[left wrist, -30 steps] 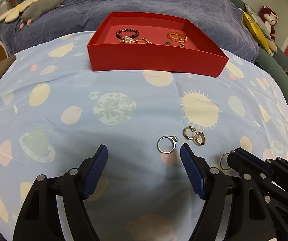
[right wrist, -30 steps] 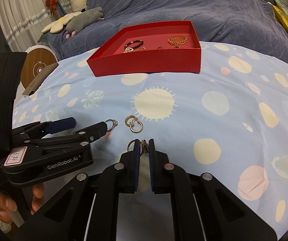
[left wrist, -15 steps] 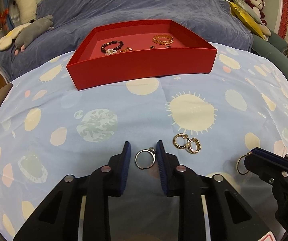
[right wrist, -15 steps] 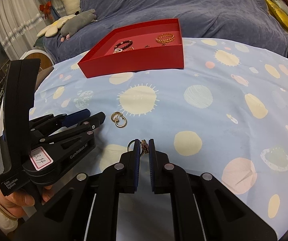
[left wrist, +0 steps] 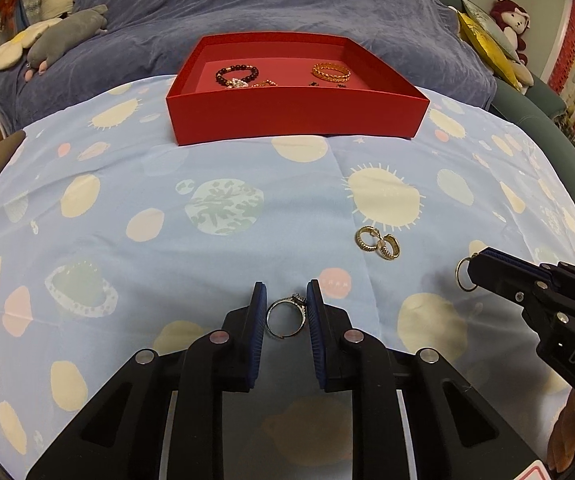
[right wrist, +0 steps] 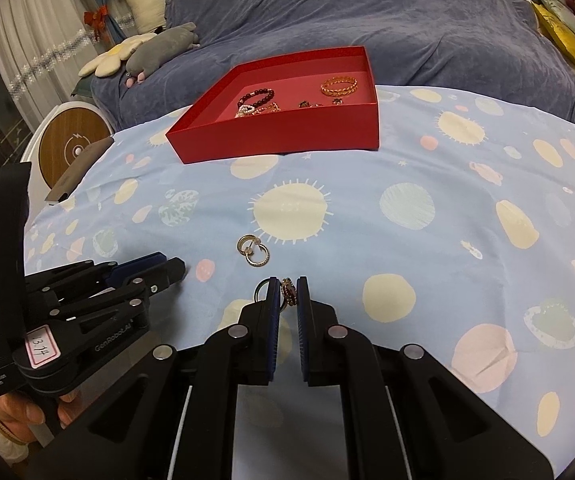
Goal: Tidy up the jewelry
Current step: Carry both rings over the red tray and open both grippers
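Note:
A silver ring with a stone (left wrist: 286,316) lies on the planet-print cloth between the blue pads of my left gripper (left wrist: 286,304), which is shut on it. My right gripper (right wrist: 287,294) is shut on a small gold ring set with dark stones (right wrist: 288,293); its loop shows past the left pad. In the left wrist view that right gripper (left wrist: 477,268) reaches in from the right. A pair of gold hoop earrings (left wrist: 378,243) (right wrist: 253,251) lies loose on the cloth. Further back is the red box (left wrist: 295,116) (right wrist: 271,140), holding a dark bead bracelet (left wrist: 237,74) and a gold bangle (left wrist: 331,73).
A blue blanket-covered sofa with plush toys (right wrist: 159,50) rises behind the table. A round wood-faced object (right wrist: 73,148) and a dark flat item (right wrist: 79,172) sit at the table's left edge. A person's hand (right wrist: 11,416) holds the left gripper (right wrist: 169,266).
My left gripper's jaws have come together from wide open around the silver ring. The right gripper still holds its gold ring in the same place.

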Tool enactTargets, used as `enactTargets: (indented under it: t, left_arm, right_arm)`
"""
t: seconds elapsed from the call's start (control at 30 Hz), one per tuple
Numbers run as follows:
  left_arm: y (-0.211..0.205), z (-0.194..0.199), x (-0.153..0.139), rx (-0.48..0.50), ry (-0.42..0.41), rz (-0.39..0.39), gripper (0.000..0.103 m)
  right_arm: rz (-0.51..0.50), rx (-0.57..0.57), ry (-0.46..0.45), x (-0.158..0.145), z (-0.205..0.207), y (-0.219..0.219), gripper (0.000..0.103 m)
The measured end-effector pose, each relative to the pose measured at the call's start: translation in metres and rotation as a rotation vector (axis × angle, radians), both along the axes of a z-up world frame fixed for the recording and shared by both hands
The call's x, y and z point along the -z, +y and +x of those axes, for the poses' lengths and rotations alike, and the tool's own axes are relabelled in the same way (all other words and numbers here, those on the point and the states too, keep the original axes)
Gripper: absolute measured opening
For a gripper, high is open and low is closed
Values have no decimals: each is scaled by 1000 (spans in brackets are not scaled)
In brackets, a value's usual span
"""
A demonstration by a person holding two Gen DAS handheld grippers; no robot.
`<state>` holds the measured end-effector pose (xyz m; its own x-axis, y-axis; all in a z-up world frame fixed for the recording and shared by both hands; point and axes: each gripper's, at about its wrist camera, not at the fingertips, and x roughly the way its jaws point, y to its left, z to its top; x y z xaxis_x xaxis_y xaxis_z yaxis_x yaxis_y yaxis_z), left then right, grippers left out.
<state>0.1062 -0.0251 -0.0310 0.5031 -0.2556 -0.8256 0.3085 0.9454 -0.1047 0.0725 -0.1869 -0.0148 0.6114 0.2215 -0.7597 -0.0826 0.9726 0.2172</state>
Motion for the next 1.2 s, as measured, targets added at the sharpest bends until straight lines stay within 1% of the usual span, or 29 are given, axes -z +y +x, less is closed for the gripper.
enactTargets:
  t: [0.2,0.4,0.57,0.7,0.77,0.87,0.93,1.07,1.2]
  left_arm:
    - [14,-8,-9,-2,-12,-21,17]
    - [30,-7,-24,-29,-33,-51,17]
    - [41,3,-42,-68,-60,-82,17]
    - [42,13,-62,-83,-104,-77,17]
    - [41,24,-73,-86,-120,-76,17]
    - [37,47,-89,-84,-132,-93,17]
    - [32,68,-98,-81,-155,-78,17]
    - [18,113,-108,-83,-186,-64,17]
    - [0,157,-105,-73,-191,-52,17]
  right_arm:
    - [-1,-10,-8,-2,0,6,8]
    - [6,-16,-27,-11,2,11,8]
    - [21,0,-70,-30,8,9,8]
    - [23,9,-111,-50,17,7,8]
    - [9,6,-131,-61,27,5,8]
    - [-19,9,-168,-77,48,-2,8]
    - [-20,23,-178,-84,69,-9,8]
    - [-17,50,-179,-89,117,-20,8]
    - [9,69,-163,-83,162,-24,8]
